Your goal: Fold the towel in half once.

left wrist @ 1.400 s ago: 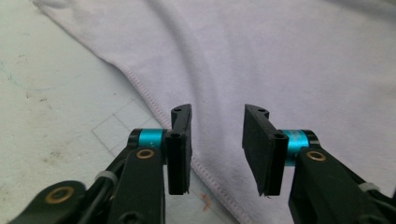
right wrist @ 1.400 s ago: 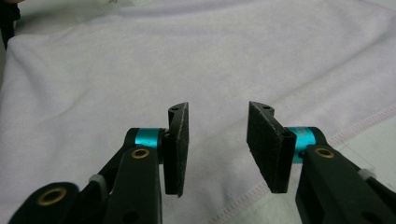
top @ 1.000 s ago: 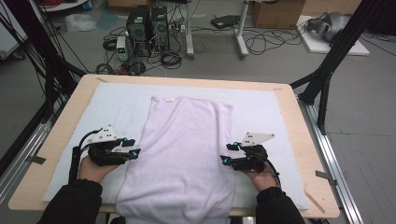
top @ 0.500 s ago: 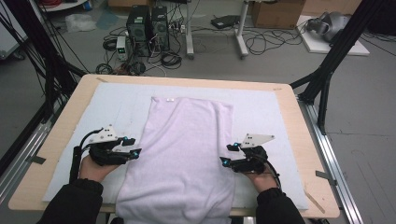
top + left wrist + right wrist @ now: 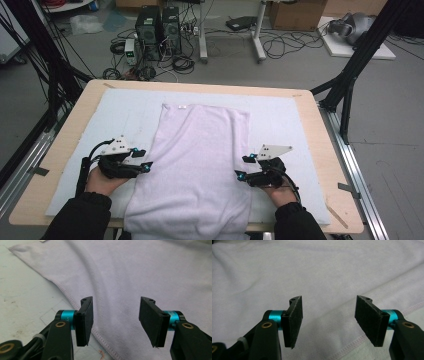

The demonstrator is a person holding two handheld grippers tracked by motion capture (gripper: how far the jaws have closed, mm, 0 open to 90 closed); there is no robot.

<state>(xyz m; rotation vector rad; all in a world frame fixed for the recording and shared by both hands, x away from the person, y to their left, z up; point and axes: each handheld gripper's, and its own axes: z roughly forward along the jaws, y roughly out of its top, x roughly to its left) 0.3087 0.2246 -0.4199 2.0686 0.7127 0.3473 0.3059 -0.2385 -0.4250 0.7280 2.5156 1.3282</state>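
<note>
A pale mat (image 5: pixel 120 112) covers the wooden surface (image 5: pixel 320 150), and a lilac towel (image 5: pixel 197 165) lies flat down the middle of the frame, its near end hanging over the bottom edge. At lower left the left gripper (image 5: pixel 141 160) sits at the towel's hemmed edge; at lower right the right gripper (image 5: pixel 242 167) sits at the opposite edge. Both sets of fingers (image 5: pixel 85 320) (image 5: pixel 293 322) are spread and have just been opening, pinching nothing. A small white label (image 5: pixel 181 106) at the towel's far edge is unreadable. Beyond, on the floor, stand computer towers (image 5: pixel 159 27) amid cables.
</note>
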